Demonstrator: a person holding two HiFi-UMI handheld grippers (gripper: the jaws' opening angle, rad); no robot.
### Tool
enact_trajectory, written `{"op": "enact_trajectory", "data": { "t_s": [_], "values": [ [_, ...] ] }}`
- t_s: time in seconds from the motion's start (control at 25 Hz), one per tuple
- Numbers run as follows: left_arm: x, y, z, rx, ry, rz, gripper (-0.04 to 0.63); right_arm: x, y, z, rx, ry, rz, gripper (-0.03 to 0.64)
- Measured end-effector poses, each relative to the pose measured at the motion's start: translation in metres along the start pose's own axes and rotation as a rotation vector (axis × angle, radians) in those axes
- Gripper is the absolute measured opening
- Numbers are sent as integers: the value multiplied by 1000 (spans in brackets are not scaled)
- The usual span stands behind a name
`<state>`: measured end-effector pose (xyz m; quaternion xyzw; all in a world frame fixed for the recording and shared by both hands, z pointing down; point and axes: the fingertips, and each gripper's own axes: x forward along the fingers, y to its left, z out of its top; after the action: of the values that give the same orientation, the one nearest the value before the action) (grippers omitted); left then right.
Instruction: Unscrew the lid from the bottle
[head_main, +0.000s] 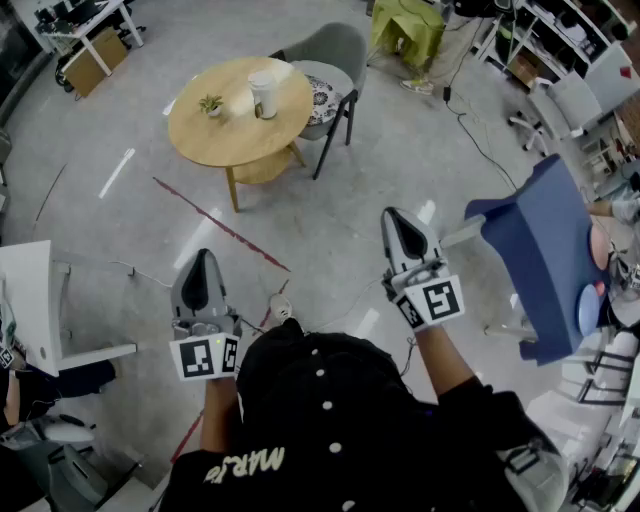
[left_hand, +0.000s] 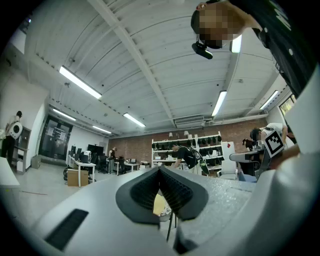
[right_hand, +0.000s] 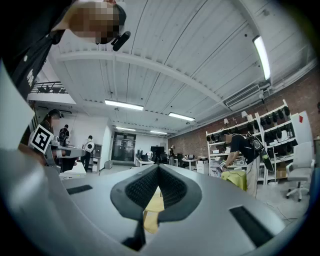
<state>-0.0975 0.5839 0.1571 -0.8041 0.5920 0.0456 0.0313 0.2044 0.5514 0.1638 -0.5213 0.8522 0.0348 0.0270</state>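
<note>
**On the workshop floor: both grippers shut and empty, bottle waiting on the table**

Out across the grey concrete floor (head_main: 400, 150), here is how it stands. A red line (head_main: 220, 228) runs slantwise over the floor between the person and the furniture. The round wooden table (head_main: 200, 140) stands at the far side of the open space, well apart from the person. The person is upright in a black top (head_main: 330, 420) with both arms stretched forward.

A blue chair (head_main: 545, 250) is off to the person's right, and a grey chair (head_main: 335, 50) is tucked against the far edge of the table. The corner of a white table (head_main: 30, 290) shows at the person's left.

Now the tools. The left gripper (head_main: 203, 258) is held out roughly level, jaws pressed fully together, nothing between them. The right gripper (head_main: 400, 228) is the same: level, jaws closed tight on each other, carrying nothing. Both point out across the floor, and neither is near anything it could touch.

The white bottle (head_main: 264, 92) stands upright on the tabletop, near the side with the grey chair. From here it is too small to make out its lid. Just beside it, a little nearer the table's other side, is a small potted plant (head_main: 211, 104).
</note>
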Motion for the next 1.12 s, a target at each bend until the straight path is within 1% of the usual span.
{"op": "enact_trajectory", "data": {
  "t_s": [0.16, 0.32, 0.44, 0.52, 0.6, 0.68, 0.72, 0.76, 0.8, 0.84, 0.88, 1.0, 1.12],
  "values": [
    [-3, -4, -1, 2, 5, 1, 5, -5, -1, 1, 16, -7, -1, -2],
    [-4, -5, -5, -32, 29, 6, 3, -9, 1, 2, 78, -48, 14, -2],
    [-1, -5, -11, -6, 61, 6, 3, -7, 4, -1, 46, -32, 8, 0],
    [0, -3, -15, 9, 80, 17, 3, -5, 4, -4, 49, -21, 8, 0],
    [1, 1, -18, 16, 78, 24, 3, -1, 4, -7, 61, -15, 8, 0],
    [3, 3, -18, 30, 60, 20, 5, 3, 4, -9, 70, -17, 14, 1],
    [6, 4, -19, 41, 51, 16, 70, 6, 4, -10, 75, -25, 19, 53],
    [9, 5, -21, 49, 47, 14, 284, 9, 5, -9, 79, -38, 24, 157],
    [14, 8, -23, 50, 49, 12, 379, 13, 5, -7, 77, -52, 28, 264],
    [20, 11, -25, 46, 56, 7, 382, 19, 6, -6, 67, -62, 29, 307],
    [26, 14, -28, 39, 66, -1, 383, 26, 8, -6, 56, -64, 32, 314],
    [43, 30, -34, 44, 87, -20, 383, 52, 18, -12, 39, -39, 48, 316],
    [60, 53, -35, 48, 78, -28, 383, 80, 27, -15, 36, -30, 56, 311]
  ]
}}
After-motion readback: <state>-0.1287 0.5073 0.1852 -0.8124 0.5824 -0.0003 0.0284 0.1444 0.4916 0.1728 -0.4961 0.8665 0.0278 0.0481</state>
